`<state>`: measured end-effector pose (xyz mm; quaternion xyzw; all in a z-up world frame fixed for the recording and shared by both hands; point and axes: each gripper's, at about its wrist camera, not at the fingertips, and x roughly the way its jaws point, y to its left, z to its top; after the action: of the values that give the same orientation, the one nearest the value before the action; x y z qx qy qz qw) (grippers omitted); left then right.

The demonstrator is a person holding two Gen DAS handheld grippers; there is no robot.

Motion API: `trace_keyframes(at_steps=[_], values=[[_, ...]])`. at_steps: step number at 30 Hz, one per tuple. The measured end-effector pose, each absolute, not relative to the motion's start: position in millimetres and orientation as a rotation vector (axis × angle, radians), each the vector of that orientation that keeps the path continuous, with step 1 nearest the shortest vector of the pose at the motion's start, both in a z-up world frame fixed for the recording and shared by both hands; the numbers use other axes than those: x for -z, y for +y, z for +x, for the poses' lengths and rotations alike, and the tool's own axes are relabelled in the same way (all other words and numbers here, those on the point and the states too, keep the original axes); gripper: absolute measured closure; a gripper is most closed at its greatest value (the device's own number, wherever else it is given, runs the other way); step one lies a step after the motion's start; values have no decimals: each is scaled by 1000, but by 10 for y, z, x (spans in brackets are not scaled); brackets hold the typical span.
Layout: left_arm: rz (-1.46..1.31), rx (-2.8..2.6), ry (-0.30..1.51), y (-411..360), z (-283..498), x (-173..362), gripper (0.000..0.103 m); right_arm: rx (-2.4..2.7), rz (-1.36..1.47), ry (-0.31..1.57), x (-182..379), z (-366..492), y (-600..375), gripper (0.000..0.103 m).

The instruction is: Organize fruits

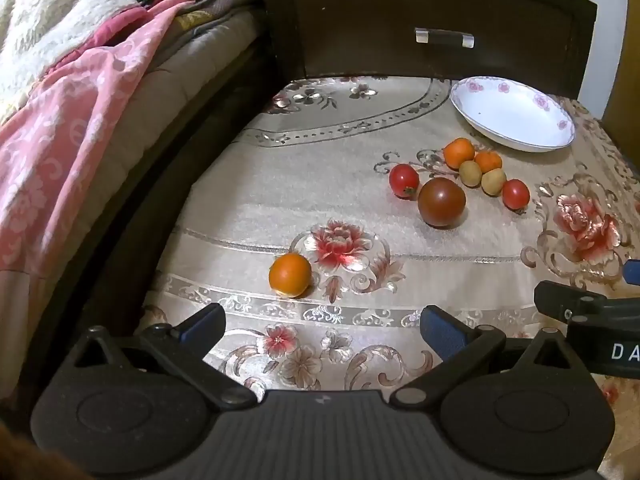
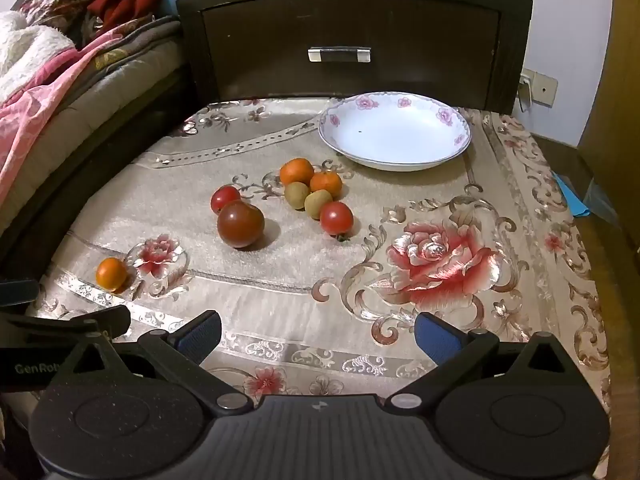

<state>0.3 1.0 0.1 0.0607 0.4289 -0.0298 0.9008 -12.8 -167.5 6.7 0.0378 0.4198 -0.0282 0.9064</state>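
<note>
A white floral plate (image 1: 516, 114) (image 2: 394, 134) sits empty at the back of the table. In front of it lie two small oranges (image 1: 459, 153) (image 2: 297, 171), two yellow-green fruits (image 1: 470, 173) (image 2: 297, 195), two red cherry tomatoes (image 1: 404, 180) (image 2: 336, 217) and a large dark tomato (image 1: 441, 201) (image 2: 240, 224). A lone orange (image 1: 290, 275) (image 2: 111, 274) lies nearer, at the left. My left gripper (image 1: 322, 330) is open and empty, just short of the lone orange. My right gripper (image 2: 318, 338) is open and empty near the table's front edge.
A floral cloth (image 2: 432, 264) covers the table. A dark wooden drawer unit (image 2: 352, 44) stands behind the plate. A bed with pink blankets (image 1: 68, 128) lies along the left. The right gripper's side shows at the right of the left wrist view (image 1: 592, 312).
</note>
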Motion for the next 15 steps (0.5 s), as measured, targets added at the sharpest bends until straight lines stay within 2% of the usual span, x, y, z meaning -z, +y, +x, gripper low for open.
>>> trace_keyframes(at_steps=[15], values=[[136,73,908,-31,26,112,0,51,79,884,-2,-117,-1684,7]])
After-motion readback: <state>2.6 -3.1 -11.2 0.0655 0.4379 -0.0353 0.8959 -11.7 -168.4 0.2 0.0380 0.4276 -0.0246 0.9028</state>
